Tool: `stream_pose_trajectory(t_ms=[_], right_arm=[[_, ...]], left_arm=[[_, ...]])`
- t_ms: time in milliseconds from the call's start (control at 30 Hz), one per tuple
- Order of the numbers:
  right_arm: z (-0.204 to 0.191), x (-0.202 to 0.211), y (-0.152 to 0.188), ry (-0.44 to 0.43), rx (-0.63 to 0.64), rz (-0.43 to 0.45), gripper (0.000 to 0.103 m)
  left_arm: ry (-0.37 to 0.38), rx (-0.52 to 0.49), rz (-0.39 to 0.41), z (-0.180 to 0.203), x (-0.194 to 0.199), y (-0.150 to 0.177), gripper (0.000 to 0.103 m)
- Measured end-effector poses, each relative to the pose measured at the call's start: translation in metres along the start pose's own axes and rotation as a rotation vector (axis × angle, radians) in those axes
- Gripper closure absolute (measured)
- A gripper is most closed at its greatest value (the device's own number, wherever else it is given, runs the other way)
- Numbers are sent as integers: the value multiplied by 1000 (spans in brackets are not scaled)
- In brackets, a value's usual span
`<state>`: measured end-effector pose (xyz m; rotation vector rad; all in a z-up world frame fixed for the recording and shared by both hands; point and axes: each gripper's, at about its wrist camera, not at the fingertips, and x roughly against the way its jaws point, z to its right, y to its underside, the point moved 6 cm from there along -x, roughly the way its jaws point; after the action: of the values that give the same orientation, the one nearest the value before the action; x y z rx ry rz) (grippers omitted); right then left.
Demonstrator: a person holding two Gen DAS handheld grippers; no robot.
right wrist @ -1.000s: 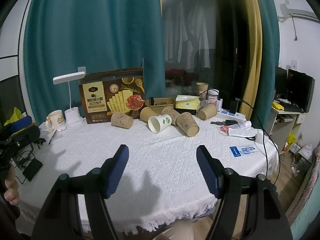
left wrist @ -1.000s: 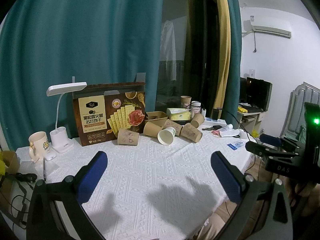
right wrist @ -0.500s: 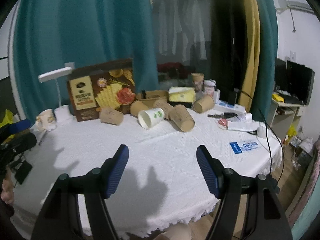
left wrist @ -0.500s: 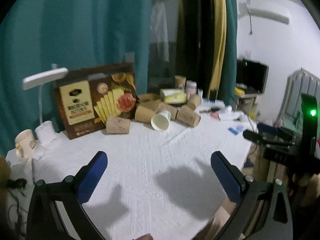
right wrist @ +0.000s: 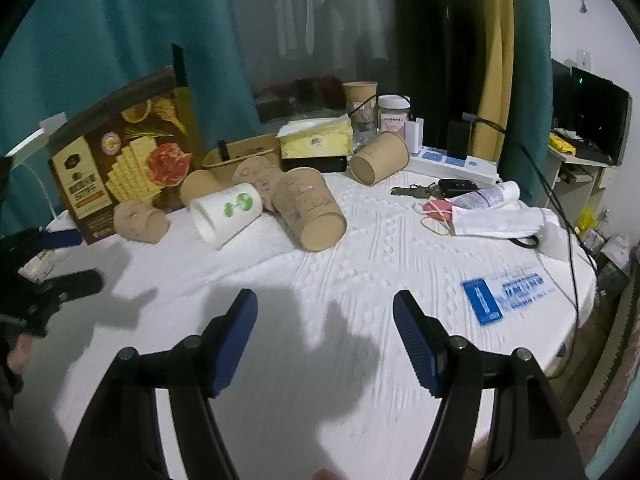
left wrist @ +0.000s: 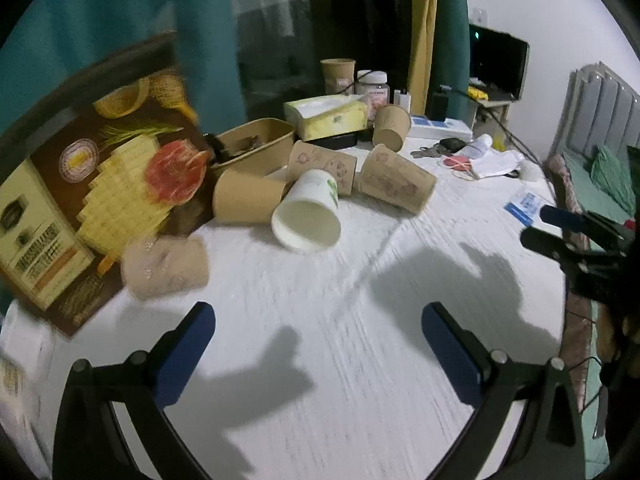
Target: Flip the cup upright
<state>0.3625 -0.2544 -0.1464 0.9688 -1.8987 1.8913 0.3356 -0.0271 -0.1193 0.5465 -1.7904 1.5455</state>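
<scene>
At the far left a cracker box [right wrist: 120,160] leans upright, likely as a backstop that keeps the cups from rolling off. Just right of its foot a brown cup [right wrist: 140,220] lies on its side. Next comes the white cup [right wrist: 226,214] with a green print, also on its side, its mouth toward the near left; it rests against more brown cups [right wrist: 308,212] tipped beside and behind it. Any of these could be the one to stand up; none is upright yet, save one brown cup [right wrist: 360,98] at the far back by a jar.

The left gripper [left wrist: 318,340] hangs over bare tablecloth [left wrist: 320,360] with its jaws wide and nothing between them. The right gripper [right wrist: 325,334] also holds nothing, jaws apart but narrower.

The left wrist view looks into the white cup's [left wrist: 306,216] open mouth. The right wrist view alone shows the keys [right wrist: 416,191] and the blue card [right wrist: 504,290] at the right.
</scene>
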Motion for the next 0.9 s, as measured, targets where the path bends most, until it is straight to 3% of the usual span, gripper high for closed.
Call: stream_pose_trajectory(t_ms=[200, 367, 667, 900], right_arm=[[18, -36, -11, -8, -43, -36, 35], [26, -54, -15, -23, -62, -54, 35], [35, -65, -12, -45, -85, -67, 35], [34, -66, -10, -63, -89, -67, 35]], left_arm=[[41, -4, -31, -1, -61, -49, 0], [64, 23, -65, -5, -102, -72, 4], [62, 7, -155, -6, -140, -66, 29], [48, -33, -203, -2, -155, -60, 33]])
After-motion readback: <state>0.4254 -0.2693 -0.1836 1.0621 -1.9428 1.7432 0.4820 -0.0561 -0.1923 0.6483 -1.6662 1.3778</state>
